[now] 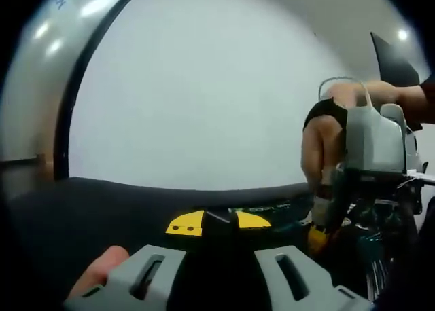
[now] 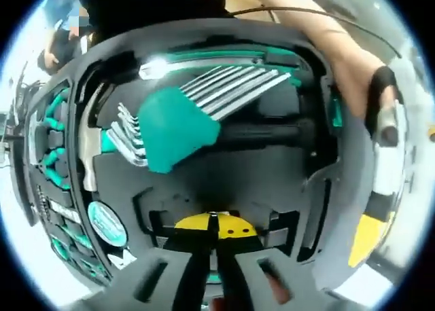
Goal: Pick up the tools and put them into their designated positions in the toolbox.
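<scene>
No legible writing is made out; a round teal label [image 2: 107, 223] in the toolbox [image 2: 340, 209] is too blurred to read. The right gripper [image 2: 216, 273] is seen clamped on a black-handled tool with a yellow head [image 2: 212, 227], poised over an empty foam recess. A teal hex key set [image 2: 178, 124] lies seated above. The left gripper [image 1: 219, 273] is noted with jaws spread, nothing held, open wall beyond the black edge.

Grey slotted tongs [image 1: 212, 273], black wrist strap [image 1: 326, 114] (hand [image 1: 319, 148] bare), looped cable
</scene>
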Tool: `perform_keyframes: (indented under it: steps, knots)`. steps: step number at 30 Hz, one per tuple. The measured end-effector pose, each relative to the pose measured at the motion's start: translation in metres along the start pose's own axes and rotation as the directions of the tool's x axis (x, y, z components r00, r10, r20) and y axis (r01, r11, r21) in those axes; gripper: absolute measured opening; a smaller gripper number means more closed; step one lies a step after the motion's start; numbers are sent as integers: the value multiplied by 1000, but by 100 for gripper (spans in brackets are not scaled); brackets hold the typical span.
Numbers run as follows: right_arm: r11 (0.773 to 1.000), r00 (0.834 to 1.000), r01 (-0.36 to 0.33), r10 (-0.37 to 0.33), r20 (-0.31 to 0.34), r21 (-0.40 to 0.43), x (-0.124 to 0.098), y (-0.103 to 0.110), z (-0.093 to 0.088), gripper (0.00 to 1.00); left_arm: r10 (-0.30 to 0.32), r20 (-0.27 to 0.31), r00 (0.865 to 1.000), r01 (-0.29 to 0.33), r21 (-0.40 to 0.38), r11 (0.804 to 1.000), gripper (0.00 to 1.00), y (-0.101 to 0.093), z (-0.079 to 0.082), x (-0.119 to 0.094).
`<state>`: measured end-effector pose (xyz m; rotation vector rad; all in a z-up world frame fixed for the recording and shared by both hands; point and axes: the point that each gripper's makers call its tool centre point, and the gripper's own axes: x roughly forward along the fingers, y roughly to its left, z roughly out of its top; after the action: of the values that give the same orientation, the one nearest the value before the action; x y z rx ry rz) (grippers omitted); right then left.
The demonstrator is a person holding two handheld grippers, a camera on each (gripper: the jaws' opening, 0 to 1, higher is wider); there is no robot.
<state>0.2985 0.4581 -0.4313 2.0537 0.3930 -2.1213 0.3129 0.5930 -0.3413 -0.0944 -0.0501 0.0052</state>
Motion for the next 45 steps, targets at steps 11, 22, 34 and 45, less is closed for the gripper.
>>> perform_keyframes:
  steps: [11,22,34,45]
  knots:
    - [999,999,-3,2,-44,-42,3,3,-1,8,-4,4,1000,4,-1,1000,13,-1,1,1]
    - [991,996,88,-91,24,100,-1,-7,1,0,-6,15,1000,6,-3,1000,13,-1,4,0]
    - [997,997,70,-70,-14,21,3,3,-5,6,-9,57,998,6,49,999,13,1,14,0]
    - [976,976,214,-215,22,49,-3,2,-13,7,33,44,998,-33,15,999,13,18,12,-5]
